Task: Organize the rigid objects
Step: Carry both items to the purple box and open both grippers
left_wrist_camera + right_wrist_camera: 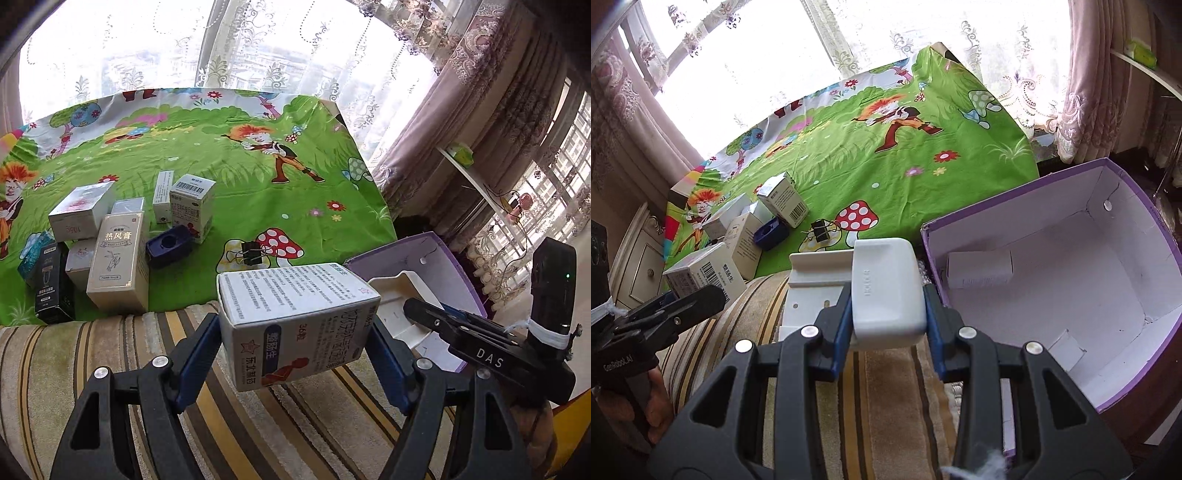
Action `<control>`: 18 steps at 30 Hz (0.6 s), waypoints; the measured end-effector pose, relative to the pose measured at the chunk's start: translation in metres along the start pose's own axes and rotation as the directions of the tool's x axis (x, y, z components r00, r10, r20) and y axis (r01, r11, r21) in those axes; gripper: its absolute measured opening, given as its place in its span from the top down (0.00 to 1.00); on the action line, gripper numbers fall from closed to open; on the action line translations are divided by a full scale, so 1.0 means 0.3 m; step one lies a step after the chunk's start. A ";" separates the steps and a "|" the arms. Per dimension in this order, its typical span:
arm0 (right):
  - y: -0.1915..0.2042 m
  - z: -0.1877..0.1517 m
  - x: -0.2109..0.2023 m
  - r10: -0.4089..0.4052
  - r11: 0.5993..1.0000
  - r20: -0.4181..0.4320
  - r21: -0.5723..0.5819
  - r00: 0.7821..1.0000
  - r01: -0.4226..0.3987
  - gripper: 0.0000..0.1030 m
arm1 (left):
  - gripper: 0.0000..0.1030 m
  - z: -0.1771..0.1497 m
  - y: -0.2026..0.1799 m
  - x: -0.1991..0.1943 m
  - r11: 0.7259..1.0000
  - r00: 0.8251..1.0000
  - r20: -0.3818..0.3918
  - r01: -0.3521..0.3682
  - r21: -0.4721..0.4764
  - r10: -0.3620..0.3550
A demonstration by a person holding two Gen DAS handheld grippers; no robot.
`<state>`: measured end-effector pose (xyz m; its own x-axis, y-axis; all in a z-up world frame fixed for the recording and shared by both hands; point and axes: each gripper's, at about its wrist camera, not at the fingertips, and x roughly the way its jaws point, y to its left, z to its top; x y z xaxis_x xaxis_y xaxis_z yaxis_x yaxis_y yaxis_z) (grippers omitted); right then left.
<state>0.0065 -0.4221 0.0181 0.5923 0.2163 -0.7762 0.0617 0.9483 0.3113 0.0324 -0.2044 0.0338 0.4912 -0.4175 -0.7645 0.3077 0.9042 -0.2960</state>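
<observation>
My left gripper (297,350) is shut on a white medicine box (295,314) with printed text, its blue pads pressing both sides above a striped cushion. In the right wrist view this box (701,277) shows its barcode at the left. My right gripper (888,314) is shut on a white plastic case (886,288), whose open lid (816,277) sticks out to the left. Just right of it stands an open purple storage box (1015,195) with a white roll-like pack (979,273) inside. In the left wrist view, the right gripper (424,314) and the case (399,299) are in front of the purple box (406,254).
Several small cartons (118,254), a navy tray (168,245) and a black binder clip (251,253) sit on the green cartoon cloth (258,192). A striped cushion (258,424) runs along its near edge. Curtains and a window lie behind; a white cabinet (639,258) stands at left.
</observation>
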 end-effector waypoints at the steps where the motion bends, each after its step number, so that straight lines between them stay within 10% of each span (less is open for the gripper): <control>1: -0.021 0.001 -0.010 -0.011 1.000 0.005 0.013 1.000 0.010 0.61 | 0.25 -0.001 -0.022 0.006 1.000 1.000 -0.004 0.012 0.013 -0.011; 18: -0.330 -0.008 -0.151 -0.224 0.953 0.073 0.226 0.972 0.203 0.59 | 0.18 -0.025 -0.370 0.078 0.923 0.966 -0.063 0.259 0.284 -0.251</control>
<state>-0.0282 -0.5252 0.0211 0.6203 -0.0193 -0.7841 0.3601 0.8951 0.2629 0.0037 -0.3138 0.0443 0.3461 -0.6247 -0.7000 0.6422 0.7017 -0.3087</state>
